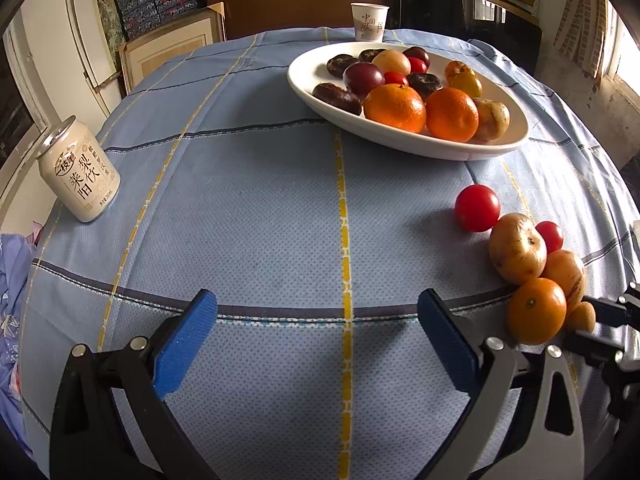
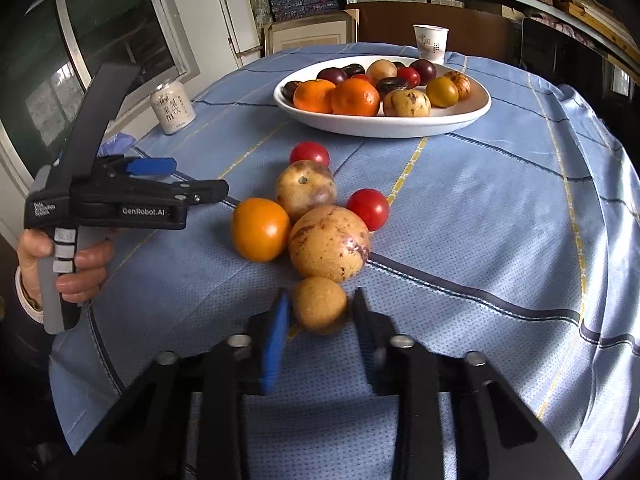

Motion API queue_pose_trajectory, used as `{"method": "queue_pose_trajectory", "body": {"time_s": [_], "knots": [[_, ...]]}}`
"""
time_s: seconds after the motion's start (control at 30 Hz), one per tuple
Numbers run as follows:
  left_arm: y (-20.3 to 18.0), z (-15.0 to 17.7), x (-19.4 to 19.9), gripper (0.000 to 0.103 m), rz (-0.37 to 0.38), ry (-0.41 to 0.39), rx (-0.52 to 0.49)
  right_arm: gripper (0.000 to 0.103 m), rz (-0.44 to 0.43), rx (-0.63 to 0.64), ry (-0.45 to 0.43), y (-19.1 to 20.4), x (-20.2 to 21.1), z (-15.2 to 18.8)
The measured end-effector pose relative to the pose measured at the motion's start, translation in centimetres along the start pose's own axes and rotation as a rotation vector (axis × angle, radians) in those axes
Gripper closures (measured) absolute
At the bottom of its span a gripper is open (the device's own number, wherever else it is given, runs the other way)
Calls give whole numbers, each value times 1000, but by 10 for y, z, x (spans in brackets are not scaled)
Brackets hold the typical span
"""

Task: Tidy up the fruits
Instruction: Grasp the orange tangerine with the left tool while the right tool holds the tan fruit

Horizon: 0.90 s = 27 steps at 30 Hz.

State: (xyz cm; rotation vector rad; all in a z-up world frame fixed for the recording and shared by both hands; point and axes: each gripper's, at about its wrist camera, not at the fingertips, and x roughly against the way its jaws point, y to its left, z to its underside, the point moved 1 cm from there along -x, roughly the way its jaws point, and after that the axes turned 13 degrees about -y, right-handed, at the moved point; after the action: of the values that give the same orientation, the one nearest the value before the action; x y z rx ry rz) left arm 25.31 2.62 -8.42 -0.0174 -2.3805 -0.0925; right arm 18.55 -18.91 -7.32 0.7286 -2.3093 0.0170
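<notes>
A white oval plate (image 1: 400, 138) (image 2: 380, 126) holds several fruits: oranges, dark plums, small tomatoes, spotted yellow fruits. Loose fruits lie in a cluster on the blue cloth: a small tan fruit (image 2: 319, 305) (image 1: 581, 316), a large spotted fruit (image 2: 329, 243), an orange (image 2: 261, 229) (image 1: 537, 310), another spotted fruit (image 2: 306, 190) (image 1: 517, 248), two red tomatoes (image 2: 368, 209) (image 2: 309, 153). My right gripper (image 2: 320, 312) straddles the small tan fruit, jaws close beside it. My left gripper (image 1: 318, 326) is open and empty, left of the cluster; it also shows in the right wrist view (image 2: 152, 166).
A white drink can (image 1: 79, 170) (image 2: 173, 108) stands at the table's left edge. A paper cup (image 1: 369, 21) (image 2: 430, 42) stands behind the plate. The blue checked tablecloth (image 1: 260, 220) covers the round table.
</notes>
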Motion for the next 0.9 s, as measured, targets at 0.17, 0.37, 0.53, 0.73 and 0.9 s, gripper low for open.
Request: {"method": "queue_pose_trajectory", "body": {"time_s": [0.17,0.37,0.53,0.73,0.9], "knots": [[2,1,-1,5,10,2,6,74,-47,-118,-66,-20,15,-4],[-19,2,31,5,123,-110,-47,74,-34,-245,-101,-42,21,-4],[-52,8,52,5,237,-157,-161,74,-25,-249,-107,-44,23,-3],[-76,12,51,21,293,-116,-221,73,-9,-252,-109,-46,24,-2],[-79,11,39,30,305,-62,-205,72,-9,-272,-116,-49,25,-3]]}}
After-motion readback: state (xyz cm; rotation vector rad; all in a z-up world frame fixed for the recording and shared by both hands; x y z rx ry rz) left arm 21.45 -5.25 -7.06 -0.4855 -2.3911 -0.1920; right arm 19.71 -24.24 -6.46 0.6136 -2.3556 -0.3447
